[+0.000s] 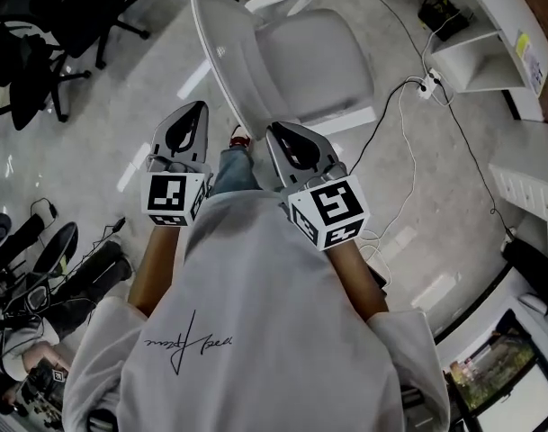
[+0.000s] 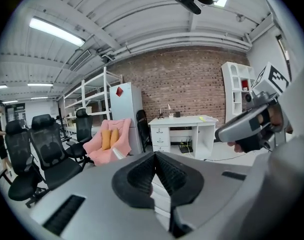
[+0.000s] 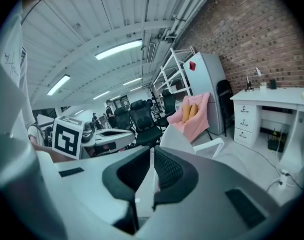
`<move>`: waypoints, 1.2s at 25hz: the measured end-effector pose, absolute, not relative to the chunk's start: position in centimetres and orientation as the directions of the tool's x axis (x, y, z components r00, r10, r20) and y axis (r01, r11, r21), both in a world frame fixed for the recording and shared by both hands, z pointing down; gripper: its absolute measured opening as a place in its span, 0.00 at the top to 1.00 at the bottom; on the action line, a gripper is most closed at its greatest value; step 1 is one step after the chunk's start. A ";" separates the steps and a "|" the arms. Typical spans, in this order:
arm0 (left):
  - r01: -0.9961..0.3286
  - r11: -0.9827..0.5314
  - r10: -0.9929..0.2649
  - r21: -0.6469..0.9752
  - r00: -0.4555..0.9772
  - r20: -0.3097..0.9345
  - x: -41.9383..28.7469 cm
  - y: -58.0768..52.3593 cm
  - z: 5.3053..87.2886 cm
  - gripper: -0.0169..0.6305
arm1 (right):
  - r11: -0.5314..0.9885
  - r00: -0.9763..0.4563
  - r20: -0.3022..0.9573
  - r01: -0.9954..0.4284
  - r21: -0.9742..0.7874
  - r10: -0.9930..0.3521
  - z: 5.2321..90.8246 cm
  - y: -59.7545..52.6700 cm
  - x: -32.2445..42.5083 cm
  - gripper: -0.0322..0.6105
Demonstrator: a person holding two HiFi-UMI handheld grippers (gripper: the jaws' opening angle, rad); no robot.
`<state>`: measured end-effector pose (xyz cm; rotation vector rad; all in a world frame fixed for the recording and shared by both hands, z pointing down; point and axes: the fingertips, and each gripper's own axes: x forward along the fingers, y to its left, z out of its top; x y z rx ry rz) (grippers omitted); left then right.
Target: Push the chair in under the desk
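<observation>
A white chair (image 1: pixel 296 57) stands on the floor ahead of me, its backrest (image 1: pixel 221 57) turned toward me. The white desk (image 1: pixel 489 25) is at the upper right of the head view, apart from the chair. My left gripper (image 1: pixel 198 108) is held just left of the backrest, shut and holding nothing. My right gripper (image 1: pixel 272 130) is close below the backrest's lower edge, also shut and holding nothing; whether it touches the chair I cannot tell. In the right gripper view the chair (image 3: pixel 184 136) rises beyond the shut gripper (image 3: pixel 152 154). The left gripper view looks past its shut gripper (image 2: pixel 154 156) to the desk (image 2: pixel 184 121).
Black office chairs (image 1: pixel 49 34) stand at the upper left. A power strip and cables (image 1: pixel 428 84) lie on the floor between chair and desk. A pink chair (image 2: pixel 112 141), a white cabinet (image 2: pixel 128 111) and shelving (image 2: pixel 89 99) line the brick wall. Equipment (image 1: pixel 40 268) sits at my left.
</observation>
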<state>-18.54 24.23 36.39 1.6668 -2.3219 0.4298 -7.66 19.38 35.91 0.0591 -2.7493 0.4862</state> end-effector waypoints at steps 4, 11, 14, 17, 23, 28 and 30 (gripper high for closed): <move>-0.965 0.251 -0.883 -0.072 -0.259 0.391 -19.8 22.5 37.4 0.97 | 0.921 -0.933 0.361 -0.127 -0.368 0.016 36.7 18.4 -9.6 0.91; -0.979 0.166 -0.876 -0.115 -0.200 0.439 -23.2 21.1 39.0 0.97 | 0.914 -0.912 0.411 -0.178 -0.364 -0.014 38.0 17.2 -12.8 0.90; -0.981 0.101 -0.875 -0.167 -0.167 0.454 -24.8 20.3 39.4 0.96 | 0.911 -0.901 0.433 -0.199 -0.360 -0.026 38.3 16.8 -14.0 0.90; -0.979 0.030 -0.870 -0.202 -0.125 0.476 -26.3 19.5 39.9 0.96 | 0.908 -0.892 0.449 -0.224 -0.354 -0.045 38.5 16.4 -15.0 0.90; -0.963 -0.112 -0.856 -0.245 -0.032 0.516 -28.4 18.0 41.0 0.96 | 0.888 -0.880 0.462 -0.297 -0.350 -0.112 38.8 15.9 -16.6 0.90; -0.933 -0.241 -0.832 -0.269 0.057 0.551 -30.1 16.8 41.9 0.86 | 0.874 -0.861 0.487 -0.343 -0.345 -0.146 39.6 16.2 -18.1 0.81; -0.896 -0.329 -0.805 -0.299 0.100 0.585 -30.3 16.5 42.5 0.79 | 0.873 -0.849 0.507 -0.355 -0.334 -0.152 40.2 16.7 -18.5 0.76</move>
